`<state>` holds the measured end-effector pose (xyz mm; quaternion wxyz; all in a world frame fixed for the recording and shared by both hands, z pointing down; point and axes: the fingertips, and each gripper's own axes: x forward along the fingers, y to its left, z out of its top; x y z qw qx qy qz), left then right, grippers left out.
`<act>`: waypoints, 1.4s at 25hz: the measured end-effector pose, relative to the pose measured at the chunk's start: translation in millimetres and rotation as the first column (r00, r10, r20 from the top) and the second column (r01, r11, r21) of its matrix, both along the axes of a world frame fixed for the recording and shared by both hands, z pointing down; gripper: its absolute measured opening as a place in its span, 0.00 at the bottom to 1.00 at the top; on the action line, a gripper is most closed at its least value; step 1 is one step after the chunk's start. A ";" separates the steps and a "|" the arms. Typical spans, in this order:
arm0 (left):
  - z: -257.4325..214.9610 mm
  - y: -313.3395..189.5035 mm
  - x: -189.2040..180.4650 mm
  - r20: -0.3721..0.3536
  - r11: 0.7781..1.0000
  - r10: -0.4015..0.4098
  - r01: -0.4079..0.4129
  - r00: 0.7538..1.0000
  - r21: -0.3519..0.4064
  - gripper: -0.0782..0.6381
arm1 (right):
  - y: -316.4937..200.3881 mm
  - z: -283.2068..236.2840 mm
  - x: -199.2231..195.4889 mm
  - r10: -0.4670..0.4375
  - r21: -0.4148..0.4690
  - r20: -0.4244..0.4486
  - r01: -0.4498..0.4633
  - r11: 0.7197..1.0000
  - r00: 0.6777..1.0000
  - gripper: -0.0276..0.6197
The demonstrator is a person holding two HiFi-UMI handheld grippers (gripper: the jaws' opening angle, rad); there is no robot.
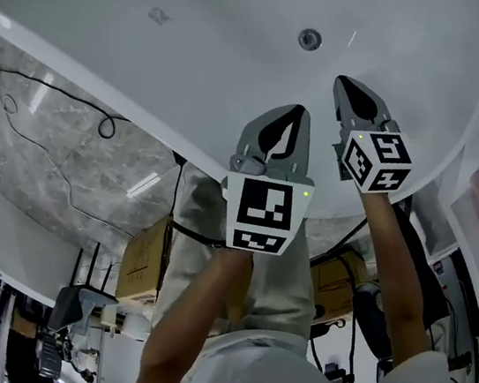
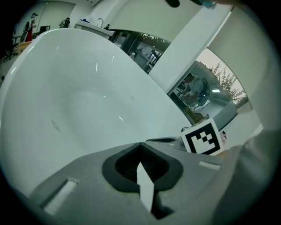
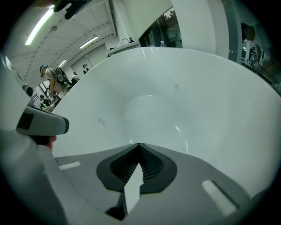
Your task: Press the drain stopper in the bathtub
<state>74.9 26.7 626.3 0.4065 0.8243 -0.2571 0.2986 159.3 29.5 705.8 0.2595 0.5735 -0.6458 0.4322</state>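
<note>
I hold the left gripper (image 1: 297, 113) and right gripper (image 1: 342, 83) with jaws closed together on nothing. The drain stopper (image 1: 310, 39) lies on the bathtub (image 1: 200, 49) floor just ahead of the right tips, not touching them. I cannot pick it out in either gripper view, so I risk landing off-centre and skidding across the slick tub.

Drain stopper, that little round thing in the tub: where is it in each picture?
Head view: the drain stopper sits near the top, right of middle.
Left gripper view: not in it.
Right gripper view: not in it.
Shared landmark: the smooth white inside of the bathtub shows in all three.
</note>
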 end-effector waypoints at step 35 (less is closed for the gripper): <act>176.8 -11.9 60.2 0.090 0.988 0.043 -0.028 0.995 -0.154 0.11 | -3.1 244.7 34.9 -0.041 -0.265 -0.044 0.028 0.964 0.998 0.05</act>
